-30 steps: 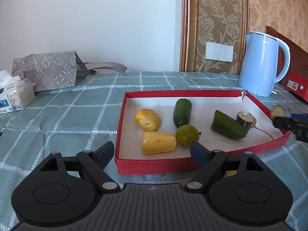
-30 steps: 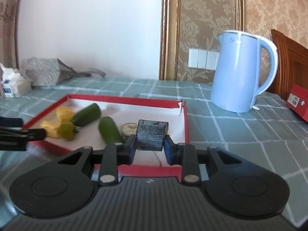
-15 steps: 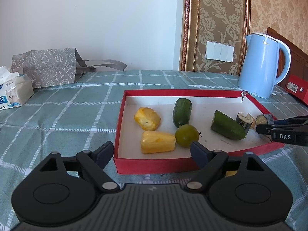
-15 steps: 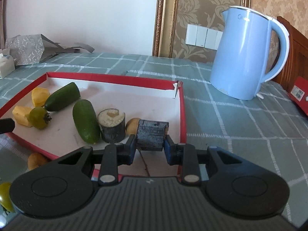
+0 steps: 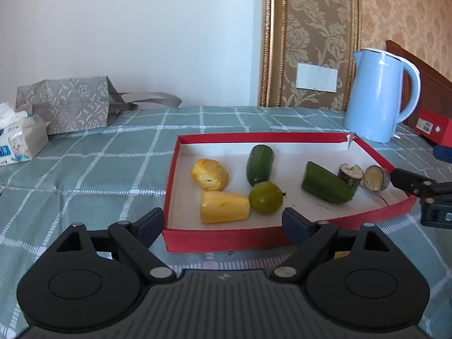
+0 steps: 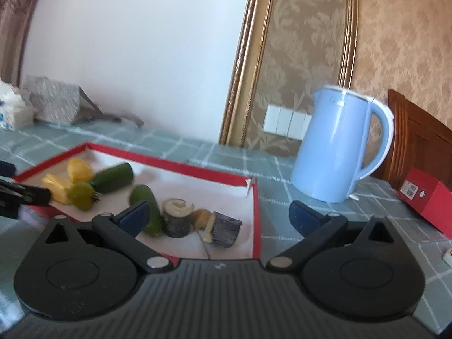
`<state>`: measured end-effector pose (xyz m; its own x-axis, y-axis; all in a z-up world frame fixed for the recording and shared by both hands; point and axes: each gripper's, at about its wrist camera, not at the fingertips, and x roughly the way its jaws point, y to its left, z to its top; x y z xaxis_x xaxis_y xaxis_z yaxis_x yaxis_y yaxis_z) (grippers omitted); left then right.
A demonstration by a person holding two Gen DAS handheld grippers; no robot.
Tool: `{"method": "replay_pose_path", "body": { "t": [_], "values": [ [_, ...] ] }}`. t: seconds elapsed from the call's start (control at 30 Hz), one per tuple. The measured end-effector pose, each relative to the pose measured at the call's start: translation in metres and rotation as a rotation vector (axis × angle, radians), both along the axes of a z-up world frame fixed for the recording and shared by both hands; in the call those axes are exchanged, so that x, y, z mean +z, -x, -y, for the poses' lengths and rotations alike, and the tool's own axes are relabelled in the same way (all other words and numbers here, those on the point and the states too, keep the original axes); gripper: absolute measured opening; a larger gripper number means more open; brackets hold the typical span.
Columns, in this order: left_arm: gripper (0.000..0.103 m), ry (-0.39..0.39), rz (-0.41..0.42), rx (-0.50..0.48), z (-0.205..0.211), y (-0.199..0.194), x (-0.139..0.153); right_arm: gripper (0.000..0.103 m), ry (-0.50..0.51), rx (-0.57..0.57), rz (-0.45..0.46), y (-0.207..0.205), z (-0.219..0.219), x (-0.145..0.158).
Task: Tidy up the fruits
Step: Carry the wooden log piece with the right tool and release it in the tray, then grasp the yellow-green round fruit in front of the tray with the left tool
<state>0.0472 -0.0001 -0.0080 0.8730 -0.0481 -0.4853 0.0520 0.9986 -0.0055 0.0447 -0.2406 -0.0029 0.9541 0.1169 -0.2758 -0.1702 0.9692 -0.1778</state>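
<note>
Your right gripper has its jaws opening, spread wide with nothing pressed between them; the short dark-barked stub with a pale cut face lies free on the white floor of the shallow red-walled cardboard tray, in the corner nearest you, touching a small yellowish piece beside a second bark-skinned stub. Your left gripper hangs just outside the tray's near wall, jaws also opening and wide, holding nothing.

The stubs look light, stiff and rough-skinned, so they should sit firmly between the pads; take one across its round bark side, not on the cut ends. The two dark green cucumber-like fruits look smooth and likely slippery: grip them at mid-length across the narrow width. The round green fruit with a small stalk may roll, so close on its widest part. The two yellow fleshy pieces seem soft; a gentle squeeze is probably wiser.

Everything in the tray lies close together, so a wide approach could nudge a neighbour. The tray walls are low but will catch a low sweep. On the green checked tabletop, the pale blue electric kettle stands near the tray's far right corner, with a red box beyond it; the grey patterned bag and tissue pack sit well apart on the left.
</note>
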Motion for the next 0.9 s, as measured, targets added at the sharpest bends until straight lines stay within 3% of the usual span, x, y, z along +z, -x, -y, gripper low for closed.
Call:
{"method": "replay_pose_path", "body": {
  "t": [0.3, 0.63, 0.9],
  "values": [
    [0.091, -0.012, -0.013, -0.049, 0.013, 0.014, -0.003, 0.103, -0.096, 0.024, 0.032, 0.023, 0.006, -0.003],
    [0.091, 0.065, -0.012, -0.128, 0.015, 0.041, 0.000, 0.103, -0.101, 0.048, -0.005, 0.021, 0.004, -0.012],
    [0.091, -0.010, -0.012, -0.206, 0.034, 0.049, -0.005, 0.103, -0.125, 0.033, -0.037, 0.016, 0.008, -0.012]
  ]
}}
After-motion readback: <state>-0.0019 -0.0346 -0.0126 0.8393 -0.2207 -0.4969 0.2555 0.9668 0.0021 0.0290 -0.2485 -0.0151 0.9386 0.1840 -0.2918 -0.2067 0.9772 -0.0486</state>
